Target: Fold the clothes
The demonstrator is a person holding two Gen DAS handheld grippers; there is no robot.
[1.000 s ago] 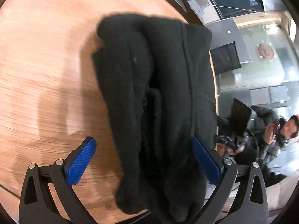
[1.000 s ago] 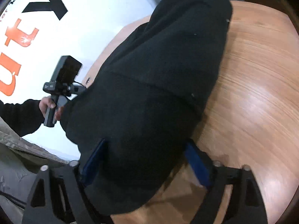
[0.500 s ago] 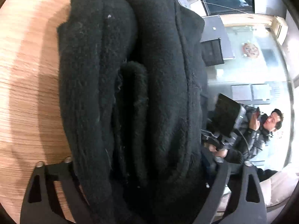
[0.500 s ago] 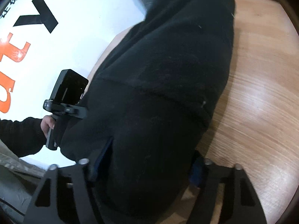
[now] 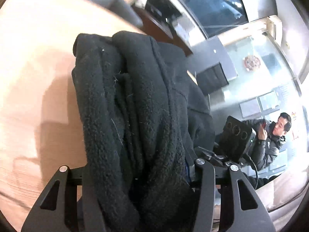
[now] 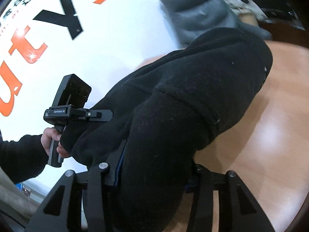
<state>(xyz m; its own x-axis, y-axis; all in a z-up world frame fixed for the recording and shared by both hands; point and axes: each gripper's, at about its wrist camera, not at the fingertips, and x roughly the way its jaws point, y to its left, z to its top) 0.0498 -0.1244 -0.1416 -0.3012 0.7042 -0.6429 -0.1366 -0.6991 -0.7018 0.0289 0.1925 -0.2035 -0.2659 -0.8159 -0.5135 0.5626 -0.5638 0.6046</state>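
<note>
Garment: I see a black fleece garment (image 5: 135,116), folded into a thick bundle, filling the middle of the left wrist frame from the upper centre down to the bottom edge. In the right wrist frame the same garment (image 6: 183,106) runs from the upper right down to the bottom centre.
Left gripper: my left gripper (image 5: 135,176) has its jaws closed onto the bundle at the bottom of the frame; the fleece bulges over both sides and hides the pads.
Right gripper: my right gripper (image 6: 152,176) also holds the garment, at the bottom centre; its jaws press the thick fold from both sides.
Counter: a wooden counter (image 5: 29,67) fills the left side of the left wrist frame; the same counter (image 6: 270,135) is on the right side of the right wrist frame. The far end of the garment lies over it; I cannot tell if it touches.
Background: a seated man (image 5: 274,135) at middle right.
</note>
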